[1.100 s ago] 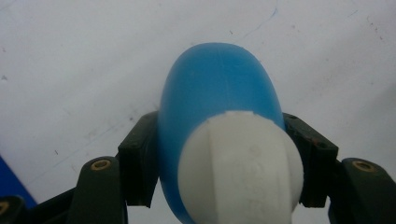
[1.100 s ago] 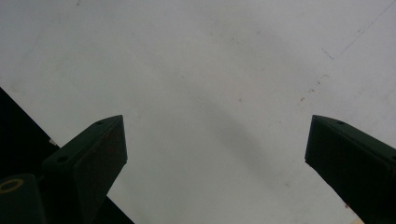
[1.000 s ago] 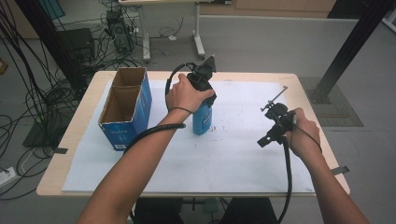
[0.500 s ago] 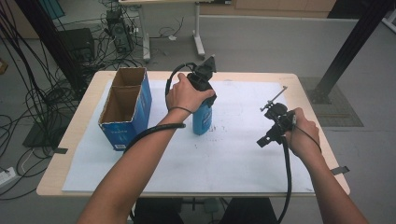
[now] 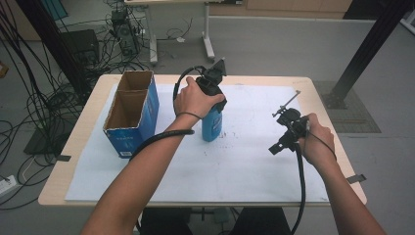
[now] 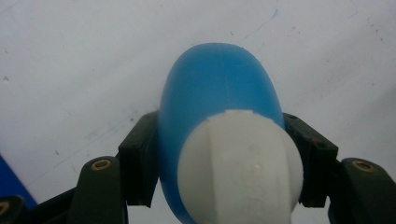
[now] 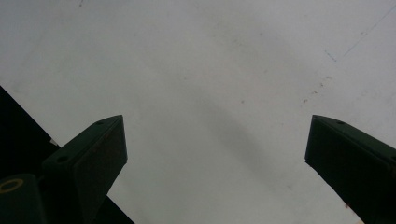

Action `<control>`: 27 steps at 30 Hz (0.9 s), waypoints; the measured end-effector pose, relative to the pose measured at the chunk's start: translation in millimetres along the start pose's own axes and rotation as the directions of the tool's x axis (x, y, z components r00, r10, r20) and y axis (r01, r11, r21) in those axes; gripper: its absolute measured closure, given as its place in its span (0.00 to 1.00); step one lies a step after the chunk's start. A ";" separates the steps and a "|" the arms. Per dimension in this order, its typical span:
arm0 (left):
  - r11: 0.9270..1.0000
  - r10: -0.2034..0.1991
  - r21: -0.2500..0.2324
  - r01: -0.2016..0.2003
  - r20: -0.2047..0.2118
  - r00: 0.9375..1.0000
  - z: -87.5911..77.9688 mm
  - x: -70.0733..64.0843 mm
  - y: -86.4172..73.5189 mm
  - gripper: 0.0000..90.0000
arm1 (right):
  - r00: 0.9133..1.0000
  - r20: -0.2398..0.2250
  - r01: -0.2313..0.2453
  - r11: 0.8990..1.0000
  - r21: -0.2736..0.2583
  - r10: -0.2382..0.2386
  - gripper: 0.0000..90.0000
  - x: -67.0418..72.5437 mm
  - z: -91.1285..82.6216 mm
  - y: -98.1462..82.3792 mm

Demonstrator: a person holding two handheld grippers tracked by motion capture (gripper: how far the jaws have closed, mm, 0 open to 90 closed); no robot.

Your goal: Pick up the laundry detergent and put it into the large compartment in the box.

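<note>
A blue bottle with a white cap stands upright on the white sheet near the middle of the table. My left gripper comes down on it from above and is shut on the bottle just below the cap, one black pad pressing on each side. My right gripper hovers over the sheet at the right of the table. Its jaws stand wide open with nothing between them and bare white paper below.
An open-topped blue cardboard box with two compartments stands at the left of the wooden table, close to the bottle. Cables trail from both grippers. Beyond the table's far edge are cables and desk legs on the floor.
</note>
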State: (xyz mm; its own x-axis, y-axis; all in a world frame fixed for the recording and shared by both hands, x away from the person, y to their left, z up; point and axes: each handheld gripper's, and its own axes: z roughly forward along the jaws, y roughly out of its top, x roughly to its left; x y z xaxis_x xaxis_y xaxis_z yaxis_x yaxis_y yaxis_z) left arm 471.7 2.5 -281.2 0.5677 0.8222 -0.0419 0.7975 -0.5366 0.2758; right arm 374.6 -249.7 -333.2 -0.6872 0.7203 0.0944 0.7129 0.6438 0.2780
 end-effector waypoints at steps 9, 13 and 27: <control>1.000 0.000 0.002 0.000 -0.001 1.000 0.1 0.0 0.3 0.42 | 1.000 0.002 -0.007 1.000 0.003 0.007 0.06 0.6 -1.0 0.7; 1.000 -0.002 0.002 0.002 -0.001 1.000 0.1 -0.1 0.3 0.42 | 1.000 0.001 -0.004 1.000 0.002 0.004 0.06 0.5 -0.7 1.1; 1.000 -0.009 -0.002 0.009 -0.006 1.000 0.1 -0.9 -0.1 0.42 | 1.000 -0.005 -0.004 1.000 0.001 0.004 0.06 -1.2 0.2 1.3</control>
State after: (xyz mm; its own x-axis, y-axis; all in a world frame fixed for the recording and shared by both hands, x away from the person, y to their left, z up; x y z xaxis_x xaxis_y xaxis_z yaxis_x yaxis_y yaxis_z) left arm 471.2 1.8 -281.3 0.5591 0.8282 -0.0386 0.8023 -0.5287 0.2771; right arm 376.4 -249.6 -333.1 -0.6849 0.7218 0.1001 0.7159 0.6409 0.2771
